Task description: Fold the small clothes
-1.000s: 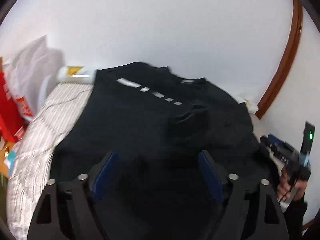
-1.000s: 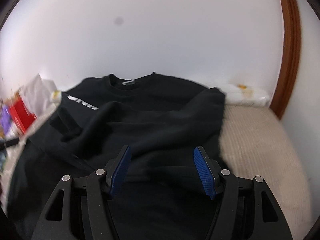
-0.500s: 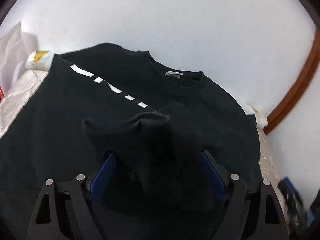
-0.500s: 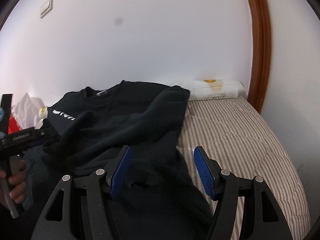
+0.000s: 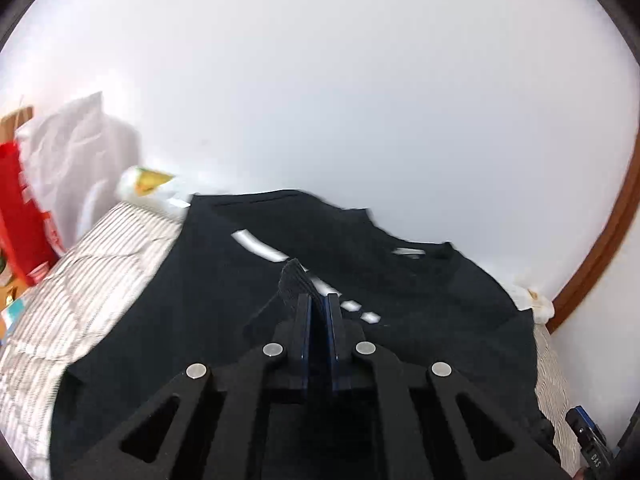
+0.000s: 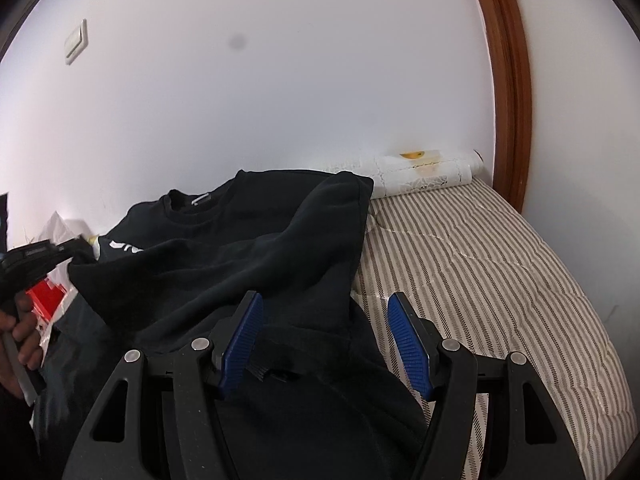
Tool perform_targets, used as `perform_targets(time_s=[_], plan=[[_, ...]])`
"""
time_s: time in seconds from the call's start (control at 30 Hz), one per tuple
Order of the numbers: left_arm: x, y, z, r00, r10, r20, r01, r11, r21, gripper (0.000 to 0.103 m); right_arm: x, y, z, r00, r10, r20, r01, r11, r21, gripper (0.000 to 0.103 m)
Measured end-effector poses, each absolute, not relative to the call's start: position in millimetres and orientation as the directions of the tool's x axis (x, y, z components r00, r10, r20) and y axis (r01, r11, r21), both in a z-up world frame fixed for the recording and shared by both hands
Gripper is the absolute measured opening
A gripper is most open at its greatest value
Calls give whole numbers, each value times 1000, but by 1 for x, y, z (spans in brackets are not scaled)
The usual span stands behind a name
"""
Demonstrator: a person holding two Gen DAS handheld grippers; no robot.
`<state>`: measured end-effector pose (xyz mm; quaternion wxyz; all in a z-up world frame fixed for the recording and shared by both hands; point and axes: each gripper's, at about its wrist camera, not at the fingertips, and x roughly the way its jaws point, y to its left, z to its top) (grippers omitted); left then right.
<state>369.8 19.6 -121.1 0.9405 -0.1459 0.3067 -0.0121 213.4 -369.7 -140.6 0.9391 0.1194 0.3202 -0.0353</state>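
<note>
**Sleeve pinched, ready for the fold**

The black long-sleeved sweatshirt with white chest lettering (image 5: pixel 400 320) lies face up on the beige striped quilted mattress (image 6: pixel 500 280), collar toward the white wall. The left gripper (image 5: pixel 318 312) is closed on the ribbed cuff of a sleeve (image 5: pixel 294 280). The right gripper (image 6: pixel 324 340) hovers above dark cloth near the hem, blue pads wide apart, holding nothing. Recommended procedure: carry the cuff across the chest, keep the sleeve flat, release only once it lies straight. Containers: a red bag (image 5: pixel 20 208) and a white plastic bag (image 5: pixel 76 152) stand beside the mattress; contents not discernible
</note>
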Motion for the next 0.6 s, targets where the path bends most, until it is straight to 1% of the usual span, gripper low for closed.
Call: perform_targets(time_s=[0.13,0.2,0.27,0.33,0.4,0.47,0.5,0.53,0.57,0.6], plan=[[359,57,-140,792,-88,-605,-125,945,-302,7,215,-369,-143,788,11,-616,146,968,203,64],[352,73,-157,763,-82,-641,-159,938,-309,7,215,-368,-144,785,8,-619,148,969,200,64],[351,80,-172,722,-102,-685,-171,932,-319,7,215,-367,-144,784,4,-621,151,969,197,64],[351,89,-186,675,-161,-720,-158,922,-355,7,216,-367,-145,781,6,-624,152,968,199,64],[352,91,-189,672,-189,-717,-147,914,-378,16,217,-366,-146,780,8,-626,151,968,200,64],[355,90,-186,679,-211,-703,-126,910,-396,40,218,-365,-148,777,6,-630,150,969,195,64],[357,89,-182,683,-236,-691,-106,904,-414,47,219,-365,-148,775,6,-632,150,970,192,64],[359,88,-178,690,-267,-673,-82,895,-439,63,220,-364,-150,772,5,-636,150,970,190,64],[361,86,-173,702,-294,-648,-58,884,-465,69,221,-364,-151,768,4,-640,152,970,188,64],[360,85,-169,713,-311,-629,-44,875,-482,69,222,-364,-153,764,5,-645,152,971,187,64]])
